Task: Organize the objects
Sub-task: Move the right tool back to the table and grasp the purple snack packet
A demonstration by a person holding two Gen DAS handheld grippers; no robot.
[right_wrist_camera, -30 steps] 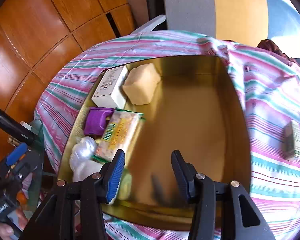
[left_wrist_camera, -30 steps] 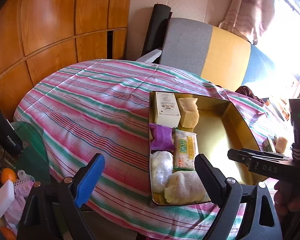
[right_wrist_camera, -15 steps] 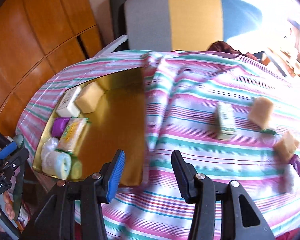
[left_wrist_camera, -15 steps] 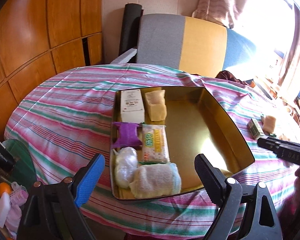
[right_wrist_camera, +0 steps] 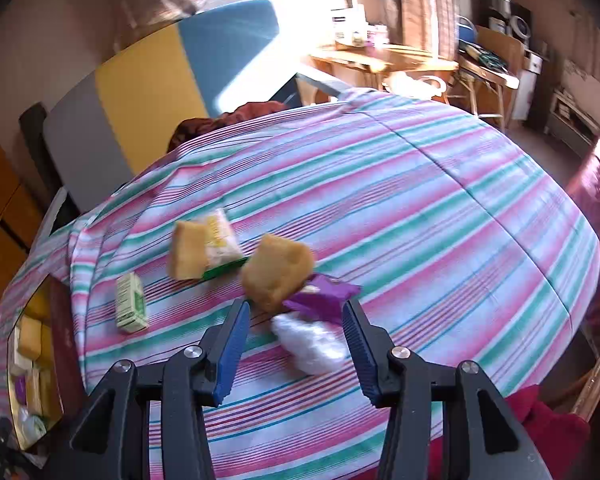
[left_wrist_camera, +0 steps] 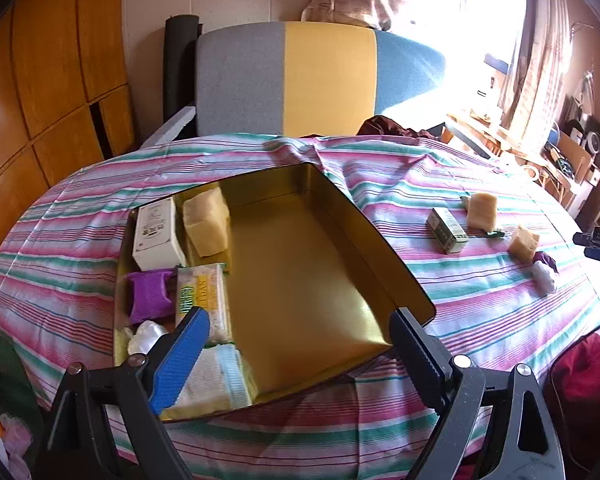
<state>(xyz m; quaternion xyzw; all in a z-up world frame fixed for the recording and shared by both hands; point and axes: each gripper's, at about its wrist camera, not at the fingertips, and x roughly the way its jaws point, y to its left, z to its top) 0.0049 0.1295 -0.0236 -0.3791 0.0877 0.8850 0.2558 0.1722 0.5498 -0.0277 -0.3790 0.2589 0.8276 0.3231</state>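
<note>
A gold tin box [left_wrist_camera: 384, 264] lies on the striped table; it also shows in the right wrist view [right_wrist_camera: 58, 312]. Its left side holds a white box [left_wrist_camera: 156, 234], a yellow sponge [left_wrist_camera: 206, 222], a purple packet [left_wrist_camera: 150, 294], a green-yellow packet [left_wrist_camera: 202, 298], a white wad [left_wrist_camera: 144, 336] and a rolled cloth [left_wrist_camera: 212, 376]. My left gripper [left_wrist_camera: 296, 352] is open over its near edge. My right gripper [right_wrist_camera: 298, 346] is open, with a white wad [right_wrist_camera: 310, 342] between its fingers, a purple packet [right_wrist_camera: 324, 292] and a sponge [right_wrist_camera: 278, 270] just beyond.
On the cloth to the right lie a green-white box [right_wrist_camera: 131, 302], another sponge [right_wrist_camera: 186, 250] on a packet [right_wrist_camera: 220, 242]; they show in the left wrist view too, box [left_wrist_camera: 446, 230]. A grey-yellow-blue chair [left_wrist_camera: 300, 76] stands behind the table. A wooden desk [right_wrist_camera: 384, 56] is far right.
Both grippers swung right. The right gripper left the tin box and now hovers over the loose items on the cloth. The left gripper moved closer over the box's near edge.
</note>
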